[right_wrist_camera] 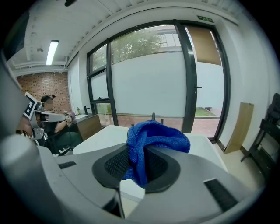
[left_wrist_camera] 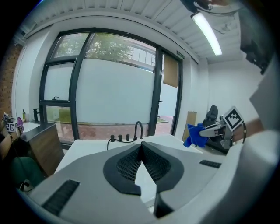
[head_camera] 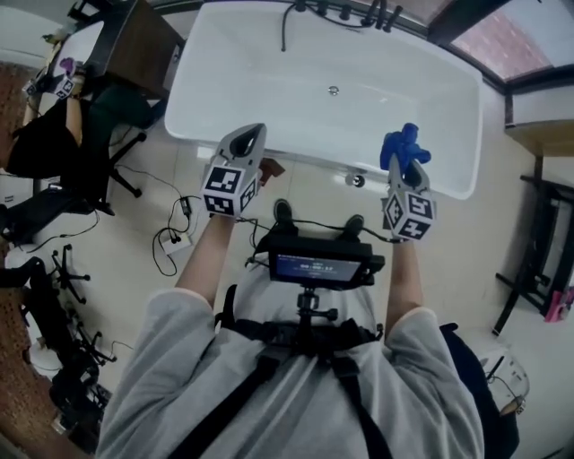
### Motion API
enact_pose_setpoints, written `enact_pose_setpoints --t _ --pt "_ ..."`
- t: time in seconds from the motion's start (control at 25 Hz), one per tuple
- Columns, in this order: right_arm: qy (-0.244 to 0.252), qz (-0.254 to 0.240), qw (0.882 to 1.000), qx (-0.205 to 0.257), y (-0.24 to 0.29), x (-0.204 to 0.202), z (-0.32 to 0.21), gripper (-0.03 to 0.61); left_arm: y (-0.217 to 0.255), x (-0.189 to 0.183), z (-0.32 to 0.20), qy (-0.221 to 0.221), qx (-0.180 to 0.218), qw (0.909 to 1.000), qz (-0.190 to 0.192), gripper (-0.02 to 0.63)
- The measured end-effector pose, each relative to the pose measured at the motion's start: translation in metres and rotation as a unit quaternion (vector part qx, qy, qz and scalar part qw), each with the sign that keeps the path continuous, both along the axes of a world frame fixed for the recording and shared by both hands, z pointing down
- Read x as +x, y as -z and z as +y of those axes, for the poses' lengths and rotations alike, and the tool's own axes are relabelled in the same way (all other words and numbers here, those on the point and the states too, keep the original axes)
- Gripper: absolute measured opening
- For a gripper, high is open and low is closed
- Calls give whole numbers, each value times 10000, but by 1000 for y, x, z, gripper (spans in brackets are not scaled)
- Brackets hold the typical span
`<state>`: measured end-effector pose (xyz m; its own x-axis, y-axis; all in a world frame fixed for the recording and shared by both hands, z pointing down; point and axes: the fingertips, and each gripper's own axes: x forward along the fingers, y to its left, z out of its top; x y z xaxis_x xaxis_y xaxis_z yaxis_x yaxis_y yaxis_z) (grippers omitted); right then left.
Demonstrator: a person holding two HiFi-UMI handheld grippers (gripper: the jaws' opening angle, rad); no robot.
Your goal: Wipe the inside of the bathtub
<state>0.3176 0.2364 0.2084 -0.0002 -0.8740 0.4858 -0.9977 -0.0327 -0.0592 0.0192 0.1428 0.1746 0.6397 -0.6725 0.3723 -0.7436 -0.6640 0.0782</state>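
Note:
A white freestanding bathtub (head_camera: 269,99) lies ahead of me, with a drain (head_camera: 333,90) in its floor and black taps (head_camera: 345,11) at its far rim. My right gripper (head_camera: 401,154) is shut on a bunched blue cloth (head_camera: 403,144), held over the tub's near right rim. That cloth (right_wrist_camera: 151,142) fills the jaws in the right gripper view. My left gripper (head_camera: 252,134) hovers at the near left rim, shut with nothing in it; its jaw tips meet in the left gripper view (left_wrist_camera: 141,144). The bathtub (left_wrist_camera: 105,146) and taps (left_wrist_camera: 127,136) show beyond.
A dark wooden cabinet (head_camera: 134,40) and an office chair (head_camera: 99,134) stand left of the tub, where a seated person (right_wrist_camera: 52,118) is. Cables (head_camera: 170,238) trail on the tile floor. A wooden table (head_camera: 543,134) and black rack (head_camera: 529,260) stand at right. Large windows (left_wrist_camera: 105,87) lie behind.

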Motion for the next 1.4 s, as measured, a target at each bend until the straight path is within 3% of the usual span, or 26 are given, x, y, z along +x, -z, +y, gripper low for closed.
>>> enact_pose_setpoints --t 0.08,0.28,0.44,0.72,1.4 --pt "-53 -30 10000 -40 -8 28 7 81 0 23 2 9 62 10000 -36 2" --pt "-49 -19 9998 -177 -17 56 18 81 -5 37 11 150 -31 9999 -11 2" --pt "-105 -161 9997 -147 -23 100 47 81 -3 87 35 175 -109 9998 70 2" --pt "-2 -197 9997 -127 -29 117 69 81 1 120 50 104 -162 9998 63 2" --pt "5 -184 9997 -169 -31 117 67 80 -2 111 42 172 -172 9997 -55 2"
